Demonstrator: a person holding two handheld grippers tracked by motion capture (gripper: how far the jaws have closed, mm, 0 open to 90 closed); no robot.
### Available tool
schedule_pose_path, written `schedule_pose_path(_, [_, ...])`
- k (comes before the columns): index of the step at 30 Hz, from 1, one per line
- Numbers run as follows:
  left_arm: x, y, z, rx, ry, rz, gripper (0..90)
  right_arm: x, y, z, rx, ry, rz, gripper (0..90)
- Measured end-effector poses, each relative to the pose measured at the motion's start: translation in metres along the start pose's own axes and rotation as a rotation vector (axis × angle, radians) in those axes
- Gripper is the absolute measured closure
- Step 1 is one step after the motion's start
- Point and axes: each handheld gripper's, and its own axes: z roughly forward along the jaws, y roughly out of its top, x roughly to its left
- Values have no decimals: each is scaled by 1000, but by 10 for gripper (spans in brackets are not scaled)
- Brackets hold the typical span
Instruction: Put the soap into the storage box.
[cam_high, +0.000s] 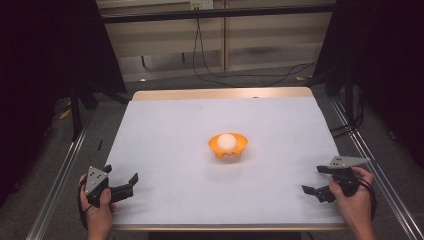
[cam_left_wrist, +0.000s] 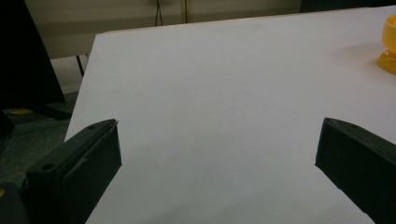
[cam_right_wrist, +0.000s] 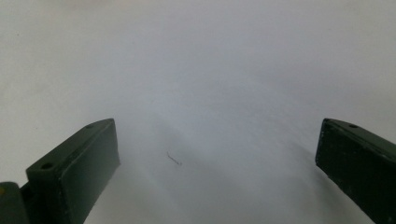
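Left tongs (cam_high: 121, 181) and right tongs (cam_high: 314, 180) are resting apart, empty, at the worktop (cam_high: 165, 150) near corners; orange bowl (cam_high: 228, 146) is holding a white ball (cam_high: 227, 140) mid-worktop.

No writing, label, brand, number or sign can be read anywhere in these pictures. The white table cover (cam_high: 175, 150), the orange bowl (cam_high: 228, 146) and the black jaws in both gripper views carry plain surfaces with no lettering. The background fittings are too small and dim to make out any marks.
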Motion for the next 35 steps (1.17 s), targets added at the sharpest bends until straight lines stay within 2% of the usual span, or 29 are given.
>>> schedule_pose_path(18, [0,0,0,-5,0,-4,0,-12,-26,-35,-52,-53,63,0])
schedule_pose_path(25, [0,0,0,-6,4,-2,0,-14,-32,-41,-65,-56,70,0])
schedule_pose_path(35, [0,0,0,-5,0,-7,0,-12,-34,-39,-74,-73,59,0])
